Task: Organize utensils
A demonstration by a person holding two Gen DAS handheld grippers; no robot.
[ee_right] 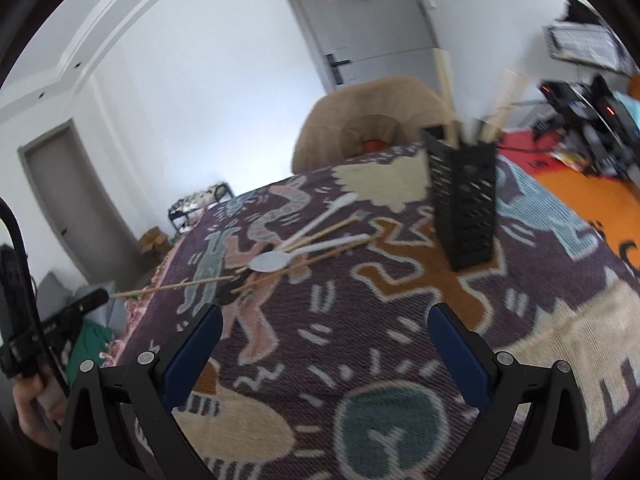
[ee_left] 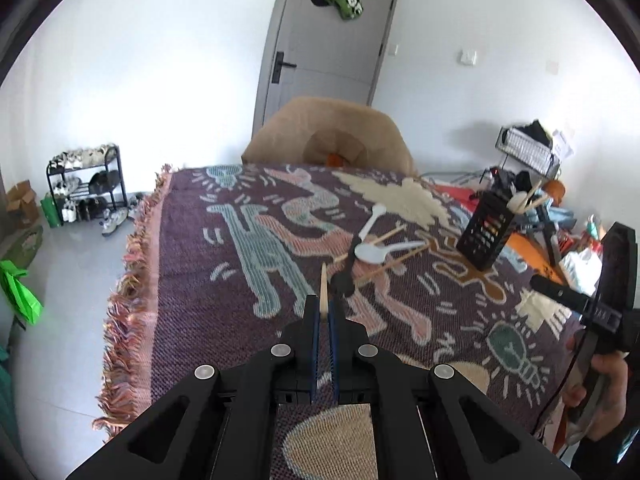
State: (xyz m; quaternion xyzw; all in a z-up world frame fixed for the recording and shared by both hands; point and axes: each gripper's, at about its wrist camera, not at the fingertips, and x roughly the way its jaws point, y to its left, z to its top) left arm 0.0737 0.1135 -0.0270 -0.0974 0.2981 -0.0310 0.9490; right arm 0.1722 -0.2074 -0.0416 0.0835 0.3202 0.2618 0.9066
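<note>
Wooden chopstick [ee_left: 323,286] sits pinched in the closed left gripper [ee_left: 323,312], lower end hidden between the pads. Right gripper [ee_right: 324,330] gapes wide, empty; black utensil holder [ee_right: 464,196] looks blurred.

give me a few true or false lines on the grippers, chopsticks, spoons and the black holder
1. The left gripper is shut on a pale wooden chopstick. True.
2. The right gripper holds a white plastic spoon. False: its jaws stand wide apart with nothing between them.
3. The black perforated utensil holder already contains wooden chopsticks. True.
4. All white plastic spoons are in the holder. False: two still lie on the patterned woven blanket among loose chopsticks.
5. The holder lies on its side. False: it stands upright on the blanket.
</note>
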